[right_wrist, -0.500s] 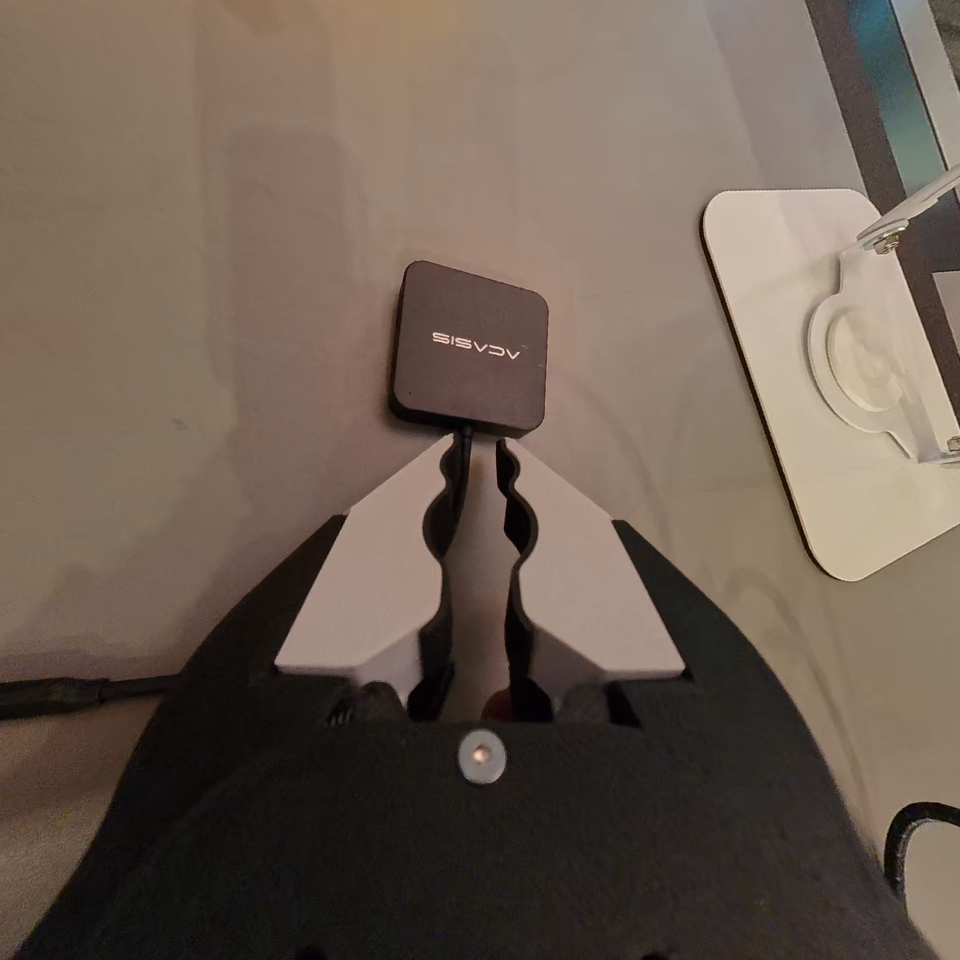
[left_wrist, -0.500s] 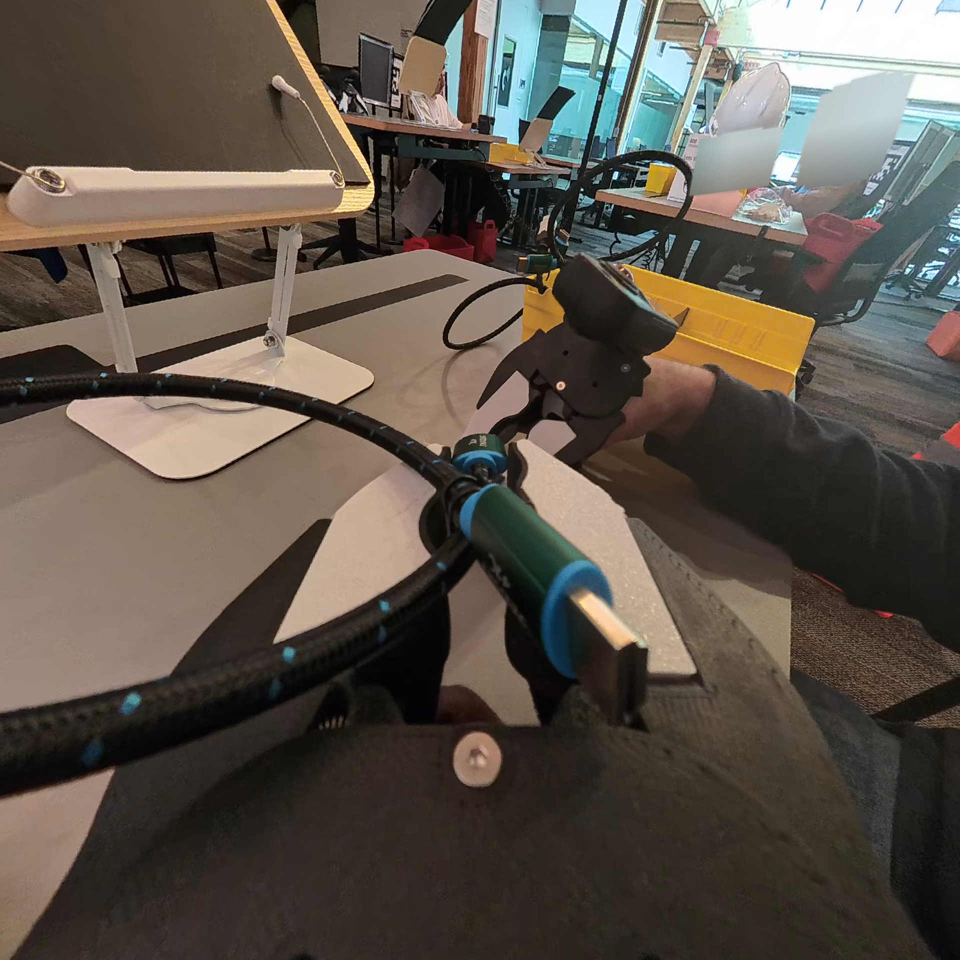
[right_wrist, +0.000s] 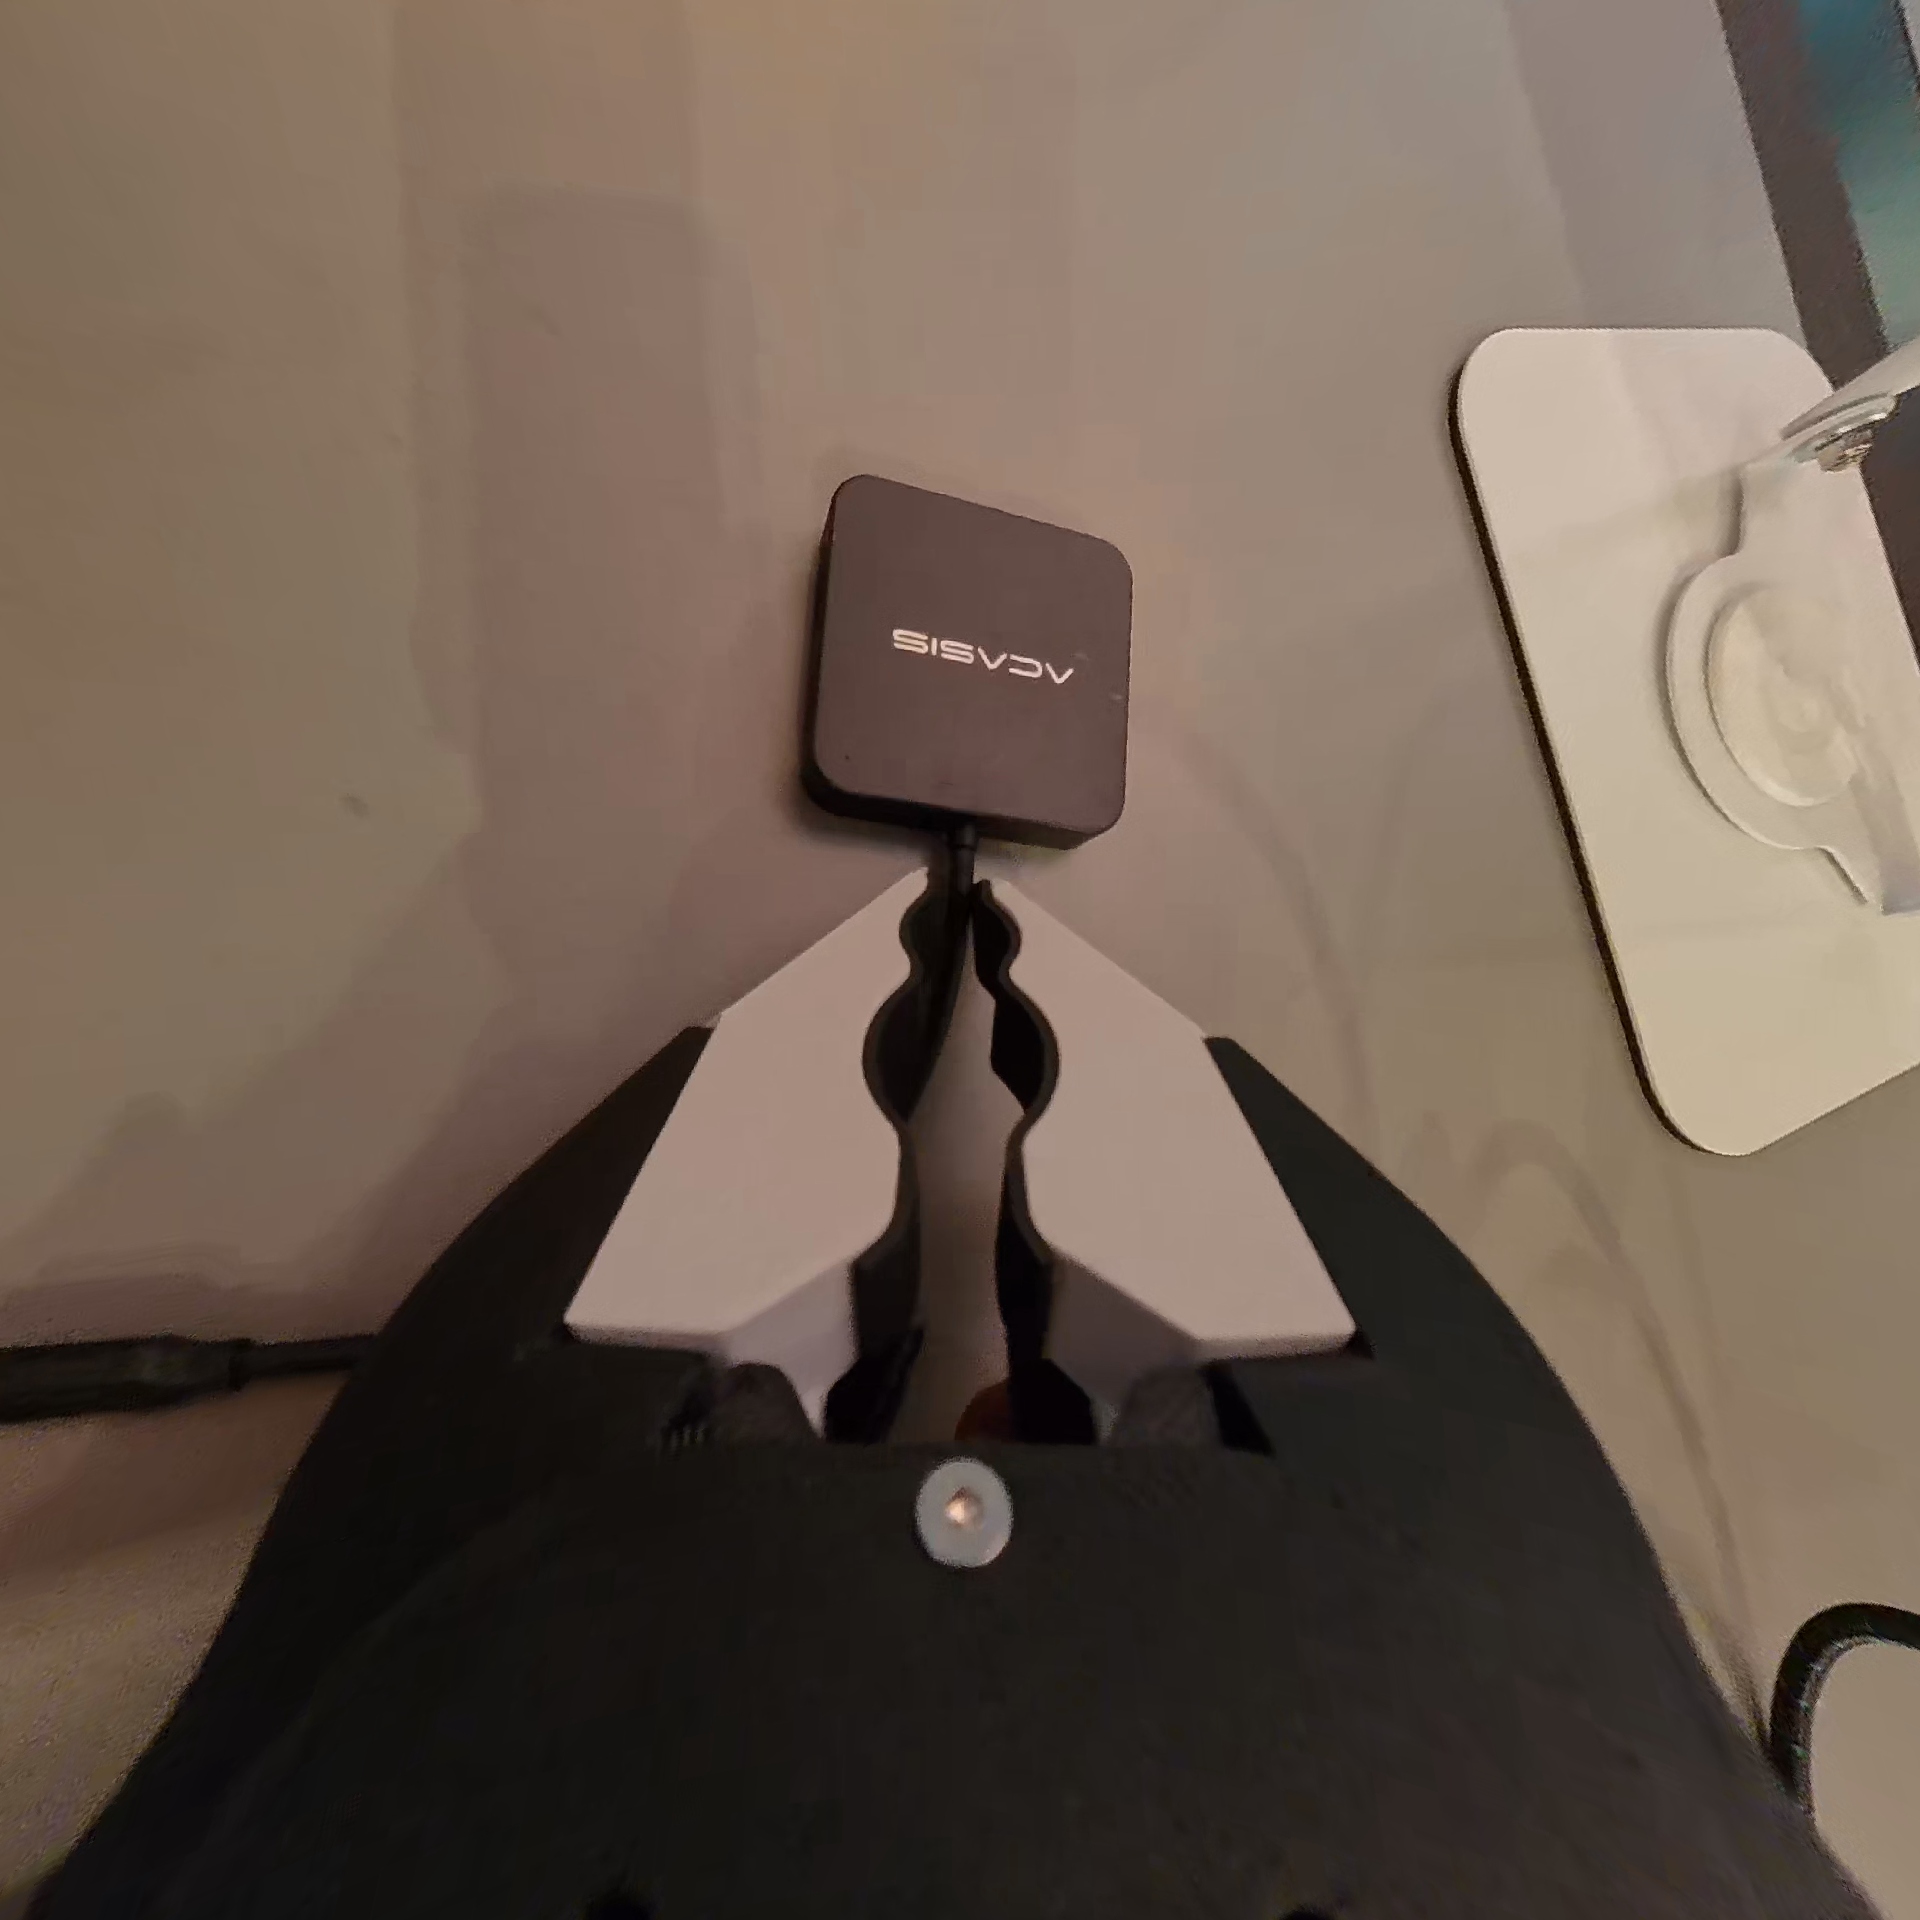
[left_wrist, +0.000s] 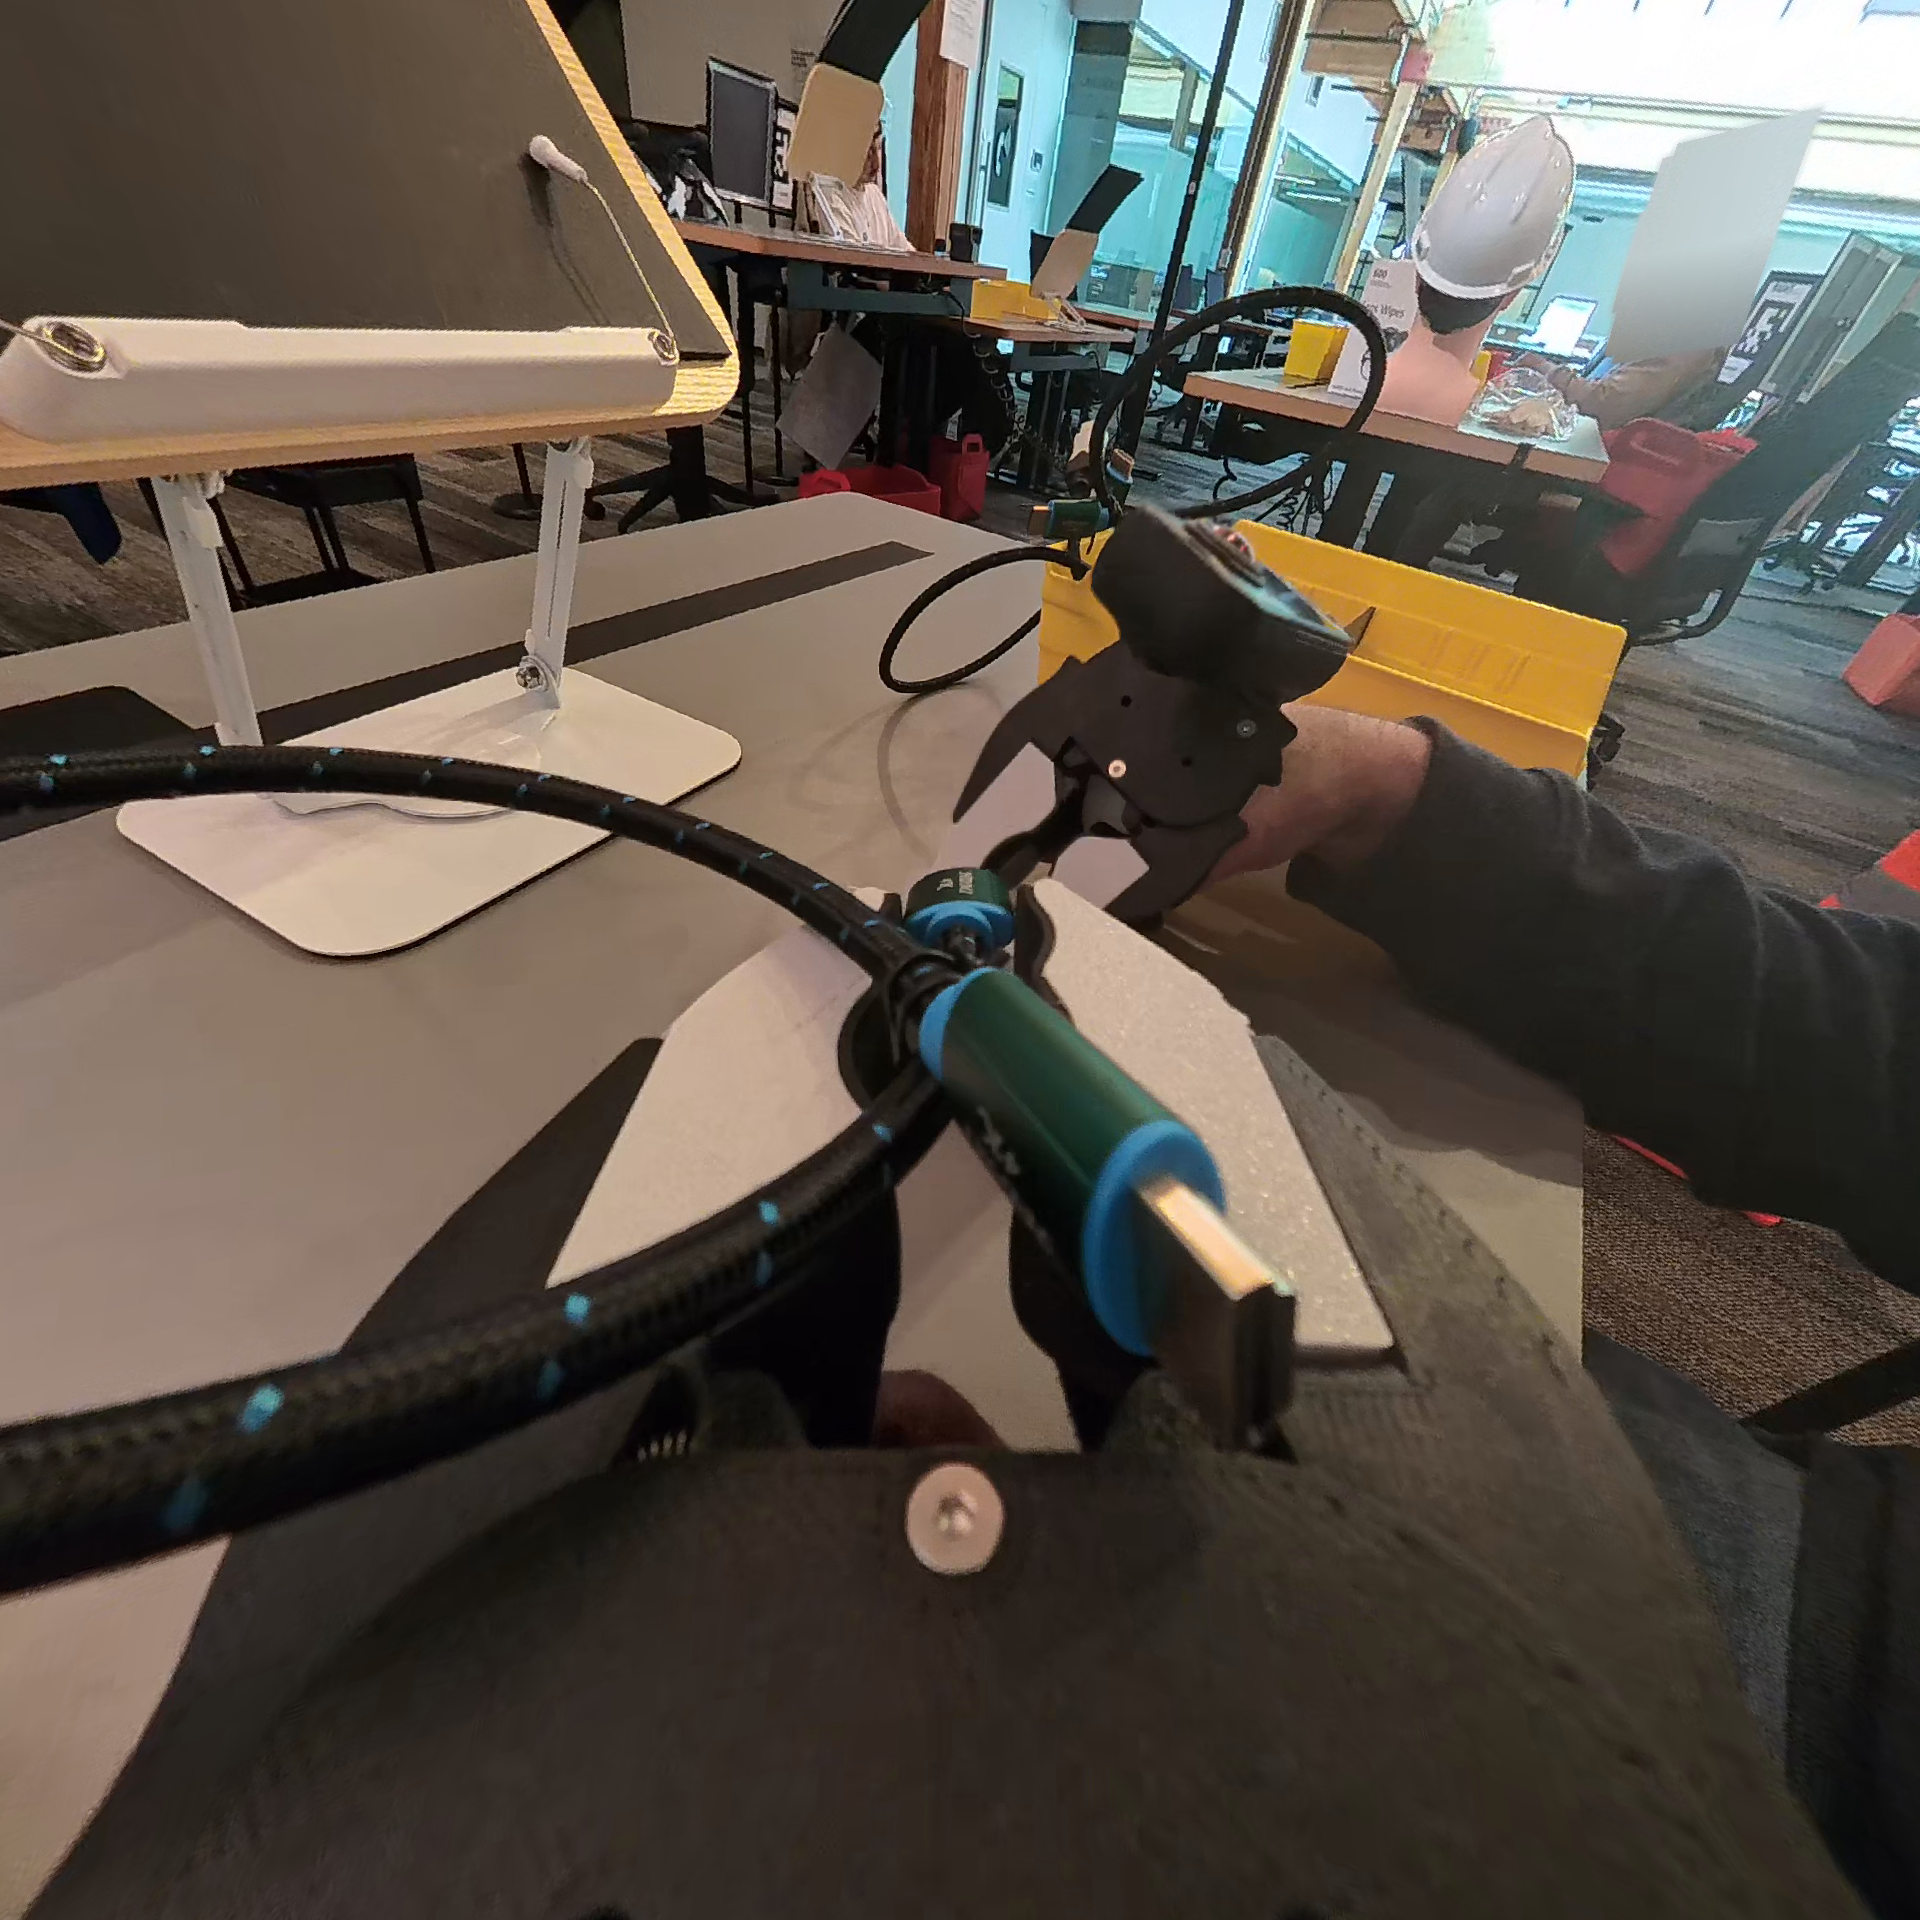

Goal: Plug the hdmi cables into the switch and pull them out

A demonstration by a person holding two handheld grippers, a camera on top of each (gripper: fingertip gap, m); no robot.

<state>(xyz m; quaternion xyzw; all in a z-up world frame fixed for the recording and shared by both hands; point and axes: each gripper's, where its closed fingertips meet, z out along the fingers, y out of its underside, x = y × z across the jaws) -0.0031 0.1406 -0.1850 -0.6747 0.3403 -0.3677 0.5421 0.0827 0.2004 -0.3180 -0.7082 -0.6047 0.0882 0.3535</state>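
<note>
The left wrist view is bright with daylight from windows (left_wrist: 1195, 208) at 12 to 2 o'clock, blown out at 1 o'clock. Its edges bow, and the nearest cable (left_wrist: 312, 1392) is soft. The right wrist view is dim and warm; soft shadows cross the table (right_wrist: 416, 520).

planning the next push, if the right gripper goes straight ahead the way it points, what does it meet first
Most likely the black switch. The right gripper is pinched on the thin cable leaving the switch's near edge, and the switch lies directly ahead on the grey table. How high the tips sit is unclear.
</note>
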